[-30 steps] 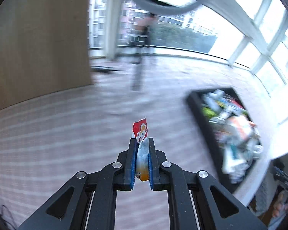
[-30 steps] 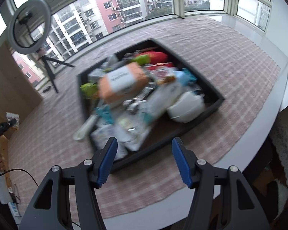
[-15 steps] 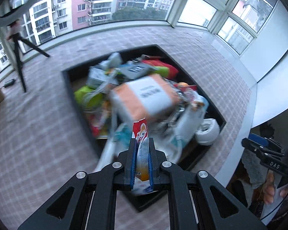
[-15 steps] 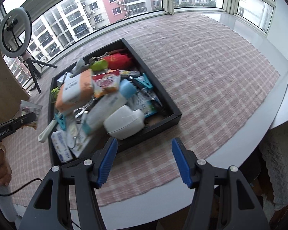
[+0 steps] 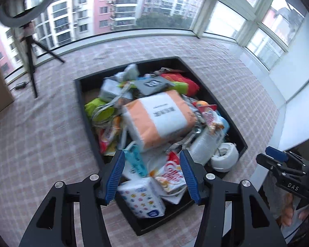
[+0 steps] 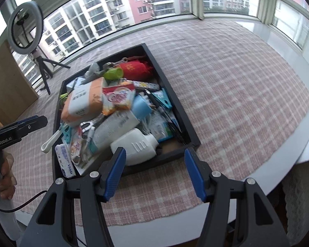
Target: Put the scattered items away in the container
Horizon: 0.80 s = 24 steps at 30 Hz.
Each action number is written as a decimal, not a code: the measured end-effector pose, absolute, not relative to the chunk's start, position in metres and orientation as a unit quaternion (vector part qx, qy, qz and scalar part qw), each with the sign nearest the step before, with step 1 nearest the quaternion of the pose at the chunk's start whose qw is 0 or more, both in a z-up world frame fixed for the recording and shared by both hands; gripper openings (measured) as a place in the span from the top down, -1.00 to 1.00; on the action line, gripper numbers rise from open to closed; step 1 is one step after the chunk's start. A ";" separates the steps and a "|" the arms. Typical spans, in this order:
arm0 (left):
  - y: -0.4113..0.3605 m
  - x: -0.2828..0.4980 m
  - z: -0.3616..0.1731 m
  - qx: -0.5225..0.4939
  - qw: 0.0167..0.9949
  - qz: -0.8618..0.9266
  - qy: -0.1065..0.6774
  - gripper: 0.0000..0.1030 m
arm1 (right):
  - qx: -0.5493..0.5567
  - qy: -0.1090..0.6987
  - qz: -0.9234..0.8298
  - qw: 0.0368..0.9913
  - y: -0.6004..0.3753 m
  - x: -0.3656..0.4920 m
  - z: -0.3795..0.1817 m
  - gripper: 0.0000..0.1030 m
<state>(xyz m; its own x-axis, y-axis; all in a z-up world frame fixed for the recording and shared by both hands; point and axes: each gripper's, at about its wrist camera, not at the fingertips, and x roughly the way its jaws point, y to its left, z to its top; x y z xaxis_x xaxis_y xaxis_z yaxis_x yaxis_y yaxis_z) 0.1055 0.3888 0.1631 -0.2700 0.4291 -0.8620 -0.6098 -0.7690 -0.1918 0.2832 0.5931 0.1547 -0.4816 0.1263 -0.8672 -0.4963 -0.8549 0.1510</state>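
Hovering over the near corner of the black container point(image 5: 86, 121), the left claw point(image 5: 152, 175) is opening its jaws, and nothing is pressed between the blue pads; the red-and-white snack sachet point(image 5: 171, 175) lies loose on the heap just beneath them, likely so it lands inside the walls, not on the checked cloth point(image 5: 41, 135). An orange-and-white tissue pack point(image 5: 158, 119) crowns the pile, so anything added must rest on top. The right claw point(image 6: 155, 173) hangs apart at the container's near edge, jaws wide and empty, clear of the drop. No stray items show on the counter point(image 6: 307, 135).
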 end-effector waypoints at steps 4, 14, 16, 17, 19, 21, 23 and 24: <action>0.365 0.105 0.167 -0.499 0.301 0.808 0.081 -0.10 | -0.471 0.176 0.848 0.165 0.577 0.269 0.161 -0.13; 0.284 0.103 0.172 -0.498 0.252 0.827 0.061 -0.22 | -0.470 0.141 0.862 0.123 0.510 0.236 0.169 -0.16; 0.265 0.104 0.175 -0.496 0.248 0.830 0.059 -0.28 | -0.471 0.138 0.863 0.117 0.495 0.230 0.169 -0.16; 0.255 0.105 0.177 -0.492 0.242 0.834 0.061 -0.34 | -0.471 0.136 0.864 0.115 0.486 0.227 0.169 -0.16; 0.237 0.106 0.180 -0.487 0.236 0.838 0.066 -0.42 | -0.471 0.133 0.865 0.110 0.467 0.221 0.170 -0.16; 0.217 0.104 0.182 -0.484 0.228 0.842 0.068 -0.45 | -0.469 0.131 0.867 0.104 0.448 0.215 0.170 -0.16; 0.197 0.100 0.181 -0.486 0.210 0.845 0.074 -0.45 | -0.469 0.129 0.868 0.100 0.430 0.209 0.171 -0.16; 0.185 0.097 0.180 -0.488 0.199 0.847 0.075 -0.45 | -0.469 0.127 0.868 0.097 0.420 0.204 0.171 -0.16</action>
